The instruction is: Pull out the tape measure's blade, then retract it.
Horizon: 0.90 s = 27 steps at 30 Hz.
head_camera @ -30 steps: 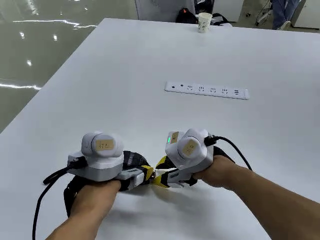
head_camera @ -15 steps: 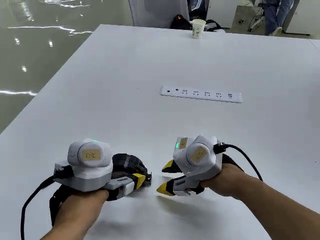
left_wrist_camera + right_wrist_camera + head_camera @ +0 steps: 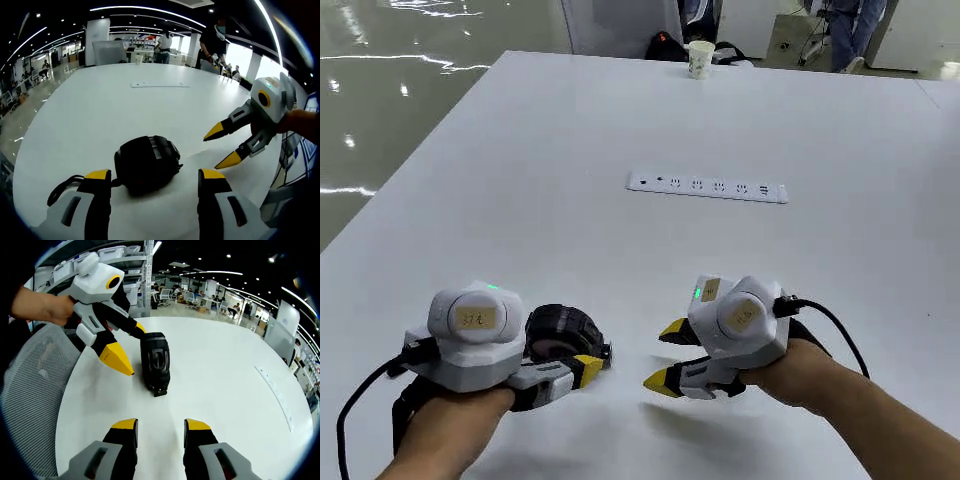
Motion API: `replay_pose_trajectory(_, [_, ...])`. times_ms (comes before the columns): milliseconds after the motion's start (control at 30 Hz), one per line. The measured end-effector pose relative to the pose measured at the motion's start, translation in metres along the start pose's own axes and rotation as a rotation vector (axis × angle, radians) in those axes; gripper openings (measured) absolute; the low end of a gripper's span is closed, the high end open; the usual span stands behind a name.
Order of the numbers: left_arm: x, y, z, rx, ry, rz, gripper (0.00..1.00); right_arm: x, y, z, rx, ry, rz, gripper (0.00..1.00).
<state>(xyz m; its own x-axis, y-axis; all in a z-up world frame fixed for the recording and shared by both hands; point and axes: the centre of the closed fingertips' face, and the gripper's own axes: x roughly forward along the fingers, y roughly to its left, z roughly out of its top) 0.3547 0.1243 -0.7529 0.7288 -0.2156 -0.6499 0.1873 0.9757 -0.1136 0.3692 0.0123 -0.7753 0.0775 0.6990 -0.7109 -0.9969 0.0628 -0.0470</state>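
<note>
I've got my left gripper [image 3: 588,362] down low, jaws spread wide, with the yellow tips pointing across at the right gripper [image 3: 666,356]. My left hand [image 3: 455,420] wraps its grip from behind. The right gripper's jaws are parted too (less widely than the left's), and its tips aim back at the left gripper. The two sets of tips are near each other but not touching. My right hand [image 3: 792,368] holds it from behind, with the bare forearm [image 3: 895,435] trailing back from it.

Hidden, illegible
Tape measure [image 3: 147,162]: strap end behind one jaw of left gripper [image 3: 156,174]. Power strip [image 3: 707,187], far beyond jaws: markings too small.
</note>
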Motion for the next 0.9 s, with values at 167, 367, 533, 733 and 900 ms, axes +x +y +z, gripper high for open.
replay_pose_trajectory(167, [-0.005,-0.004,0.001,0.026,-0.016,-0.031,0.68,-0.01,-0.001,-0.004,0.026,-0.013,-0.038,0.37])
replay_pose_trajectory(367, [-0.009,-0.007,-0.001,0.058,-0.019,-0.067,0.72,-0.022,0.001,-0.012,0.059,-0.022,-0.072,0.4])
replay_pose_trajectory(533, [-0.015,-0.008,-0.003,0.071,-0.031,-0.087,0.73,-0.032,0.004,-0.018,0.088,-0.033,-0.093,0.42])
replay_pose_trajectory(733, [-0.022,-0.01,-0.003,0.09,-0.055,-0.112,0.76,-0.043,0.009,-0.021,0.125,-0.068,-0.118,0.46])
replay_pose_trajectory(900, [-0.026,-0.011,-0.006,0.121,-0.058,-0.126,0.79,-0.051,0.011,-0.023,0.141,-0.092,-0.141,0.51])
